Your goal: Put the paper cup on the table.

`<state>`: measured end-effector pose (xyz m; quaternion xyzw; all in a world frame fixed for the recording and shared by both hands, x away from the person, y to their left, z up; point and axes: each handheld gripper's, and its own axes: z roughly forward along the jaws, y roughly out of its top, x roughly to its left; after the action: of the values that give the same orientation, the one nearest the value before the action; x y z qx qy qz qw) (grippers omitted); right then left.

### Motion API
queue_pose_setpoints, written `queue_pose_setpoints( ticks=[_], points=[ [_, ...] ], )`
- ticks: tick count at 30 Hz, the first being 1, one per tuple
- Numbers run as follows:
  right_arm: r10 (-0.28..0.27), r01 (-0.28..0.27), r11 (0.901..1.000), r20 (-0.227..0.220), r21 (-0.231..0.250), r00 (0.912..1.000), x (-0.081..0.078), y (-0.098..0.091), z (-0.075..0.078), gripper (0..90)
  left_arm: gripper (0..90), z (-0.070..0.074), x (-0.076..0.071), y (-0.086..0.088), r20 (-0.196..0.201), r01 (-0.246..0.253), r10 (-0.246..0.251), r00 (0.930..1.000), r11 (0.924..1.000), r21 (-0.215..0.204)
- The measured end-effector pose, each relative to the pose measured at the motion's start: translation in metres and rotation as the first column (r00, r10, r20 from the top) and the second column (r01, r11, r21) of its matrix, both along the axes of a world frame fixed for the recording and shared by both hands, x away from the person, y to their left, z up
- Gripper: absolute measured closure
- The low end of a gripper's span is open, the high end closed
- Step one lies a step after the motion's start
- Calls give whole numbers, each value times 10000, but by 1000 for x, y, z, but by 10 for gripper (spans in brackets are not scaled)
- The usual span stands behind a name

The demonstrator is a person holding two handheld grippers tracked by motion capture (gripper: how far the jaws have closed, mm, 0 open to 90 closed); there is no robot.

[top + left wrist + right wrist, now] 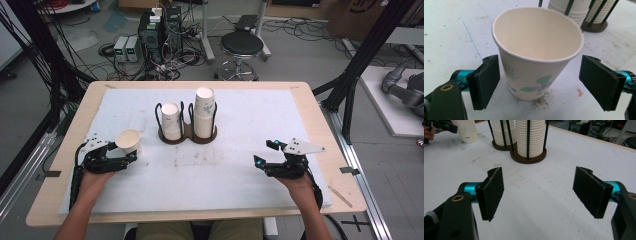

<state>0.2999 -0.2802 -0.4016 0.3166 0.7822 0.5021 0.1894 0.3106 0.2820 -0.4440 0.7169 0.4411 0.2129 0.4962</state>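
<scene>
Cup holder cut off behind paper cup. Left claw spread, flanking cup, pads clear; right claw spread, empty.

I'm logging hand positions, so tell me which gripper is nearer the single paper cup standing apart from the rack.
Left. The left gripper has the paper cup standing between its open pads, untouched. The right gripper sits far across the table, open.

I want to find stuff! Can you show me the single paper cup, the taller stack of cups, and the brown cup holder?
paper cup (534,77): left gripper view, printed side wall.
taller stack of cups (205,117): high view, side of stack.
brown cup holder (517,157): right gripper view, round base rim.
</scene>
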Motion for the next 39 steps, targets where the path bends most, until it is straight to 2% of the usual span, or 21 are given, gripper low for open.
queue_pose_setpoints(
  ticks=[3,5,7,9,11,13,14,17,19,21,23,27,28,31,34,38,39],
  points=[
    [1,-1,10000,9,-20,10000,0,0,0,257,172,5,-8,2,297,-18,18,9996,10000,-25],
    [-28,28,10000,11,-17,10000,0,-1,0,256,172,10,-14,4,557,-188,198,9983,9997,-181],
    [-53,53,10000,-8,-27,10000,0,-1,0,256,172,17,-21,7,990,-416,449,9941,9985,-349],
    [-74,74,10000,-24,-3,10000,0,-1,0,256,164,24,-26,8,1511,-625,703,9860,9965,-557],
    [-81,81,10000,-34,-9,10000,0,-1,0,256,159,31,-30,8,2124,-787,949,9726,9934,-836],
    [-69,69,10000,-35,-37,10000,0,-1,0,256,159,36,-33,7,2546,-757,983,9620,9924,-970],
    [-57,57,10000,-37,-61,10000,1,-1,0,256,159,39,-34,5,2745,-636,913,9572,9921,-1083],
    [-74,74,10000,-60,-57,10000,1,-1,0,256,159,42,-35,-4,3072,-23,445,9506,9907,-1363],
    [-78,78,10000,-64,-44,9999,1,-1,0,256,159,43,-34,-15,3199,721,-216,9472,9865,-1469],
    [-84,84,10000,-51,-38,10000,1,-1,-1,256,159,43,-34,-26,3222,1243,-706,9440,9810,-1492],
    [-96,96,10000,-47,-2,9999,1,-1,0,256,159,41,-32,-38,3169,1843,-1301,9395,9718,-1474],
    [-50,50,9999,14,104,10000,0,0,0,255,159,39,-29,-60,3005,2653,-2099,9304,9513,-1570],
    [-22,22,9999,-40,139,10000,0,0,0,255,159,39,-27,-65,2976,2806,-2227,9283,9450,-1680],
    [-35,36,9998,-37,182,10000,-2,0,-1,249,160,37,-24,-76,2911,3117,-2534,9225,9339,-1751],
    [-118,119,9997,-24,209,9999,-3,-2,-1,246,159,35,-21,-85,2829,3323,-2785,9178,9289,-1636],
    [-265,262,9993,77,255,9996,-5,-3,1,241,161,32,-21,-91,2779,3647,-3123,9084,9170,-1615],
    [-309,307,9991,56,279,9995,-7,-3,1,238,162,32,-21,-91,2818,3657,-3132,9069,9173,-1575]
  ],
)
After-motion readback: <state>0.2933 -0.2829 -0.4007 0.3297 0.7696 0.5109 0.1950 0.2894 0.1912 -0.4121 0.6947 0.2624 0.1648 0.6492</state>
